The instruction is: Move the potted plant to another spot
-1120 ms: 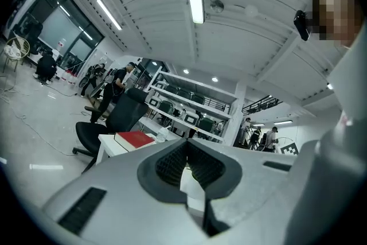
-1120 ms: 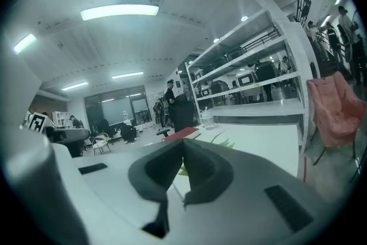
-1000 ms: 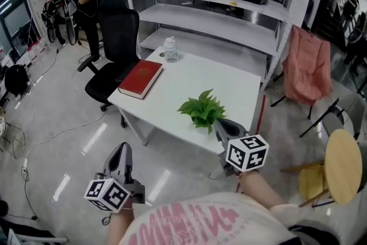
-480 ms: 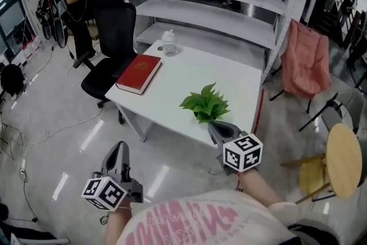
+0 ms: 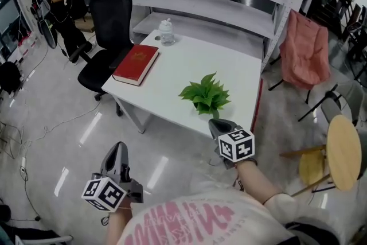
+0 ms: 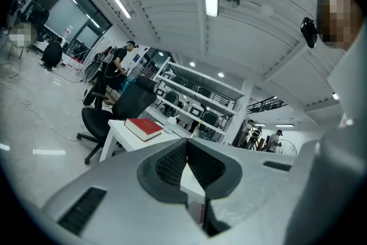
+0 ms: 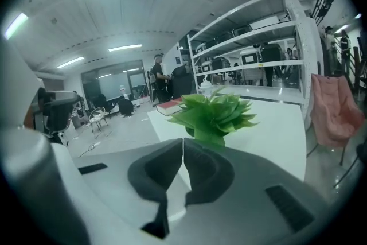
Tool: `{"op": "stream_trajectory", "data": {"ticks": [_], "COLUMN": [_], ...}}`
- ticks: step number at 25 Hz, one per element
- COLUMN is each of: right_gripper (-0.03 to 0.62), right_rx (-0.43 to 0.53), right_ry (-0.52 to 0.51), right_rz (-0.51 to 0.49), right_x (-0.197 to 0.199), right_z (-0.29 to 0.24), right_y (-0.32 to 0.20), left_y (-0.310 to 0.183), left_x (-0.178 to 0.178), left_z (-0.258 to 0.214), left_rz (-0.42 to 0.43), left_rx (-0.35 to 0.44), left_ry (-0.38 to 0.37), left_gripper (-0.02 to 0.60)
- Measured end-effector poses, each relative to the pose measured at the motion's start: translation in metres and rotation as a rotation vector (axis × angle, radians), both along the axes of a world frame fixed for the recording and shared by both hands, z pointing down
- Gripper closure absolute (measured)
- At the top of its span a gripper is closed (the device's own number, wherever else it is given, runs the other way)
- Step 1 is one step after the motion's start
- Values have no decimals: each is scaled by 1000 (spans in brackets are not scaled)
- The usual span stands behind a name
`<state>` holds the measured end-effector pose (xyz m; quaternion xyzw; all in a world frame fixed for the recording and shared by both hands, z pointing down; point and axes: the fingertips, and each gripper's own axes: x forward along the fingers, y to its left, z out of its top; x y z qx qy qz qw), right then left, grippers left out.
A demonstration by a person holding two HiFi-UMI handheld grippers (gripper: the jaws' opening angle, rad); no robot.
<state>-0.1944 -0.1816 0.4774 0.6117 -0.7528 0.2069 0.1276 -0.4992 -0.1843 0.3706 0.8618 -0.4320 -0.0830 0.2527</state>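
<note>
Potted plant [image 5: 205, 94] dead ahead of the right gripper [image 5: 215, 123], just beyond its tips

The plant stands upright at the near edge of the white table [image 5: 172, 80], stem vertical. The right gripper's jaws are pressed together on nothing, and I judge they must part before closing round the pot. The left gripper [image 5: 118, 148] — likewise closed and empty — hangs well apart, so the right is nearer.

Head cam steep-down (table [image 5: 189, 66] shared)

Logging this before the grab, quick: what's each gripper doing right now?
Left gripper: closed, holding nothing.
Right gripper: closed, holding nothing; the potted plant stands ahead of it.
</note>
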Motion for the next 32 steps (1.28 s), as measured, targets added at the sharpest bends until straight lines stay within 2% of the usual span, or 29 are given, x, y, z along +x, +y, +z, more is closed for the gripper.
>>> {"op": "stream_trajectory", "data": {"ticks": [4, 8, 11, 13, 14, 17, 22, 32], "right_gripper": [544, 429, 289, 162, 137, 103, 91, 60], "right_rx": [-46, -65, -65, -56, -49, -44, -35, 42], "right_ry": [-1, 1, 12, 23, 27, 30, -20, 24], "right_rz": [42, 54, 78, 98, 106, 118, 165, 166], "right_x": [3, 2, 5, 7, 8, 9, 21, 26], "right_z": [14, 27, 34, 36, 37, 42, 46, 38], "right_y": [3, -1, -8, -13, -17, -27, -46, -85], "left_y": [9, 13, 14, 13, 13, 8, -2, -29], "left_x": [0, -4, -10, -13, -16, -21, -22, -22], "left_z": [10, 18, 21, 22, 23, 25, 22, 21], "left_rz": [8, -10, -23, -34, -40, -53, -63, -76], "left_rx": [-29, -57, -70, -78, -81, -91, -86, -85], "left_ry": [12, -5, -18, -22, -22, -28, -30, -31], "left_gripper": [578, 578, 578, 578, 578, 578, 578, 578]}}
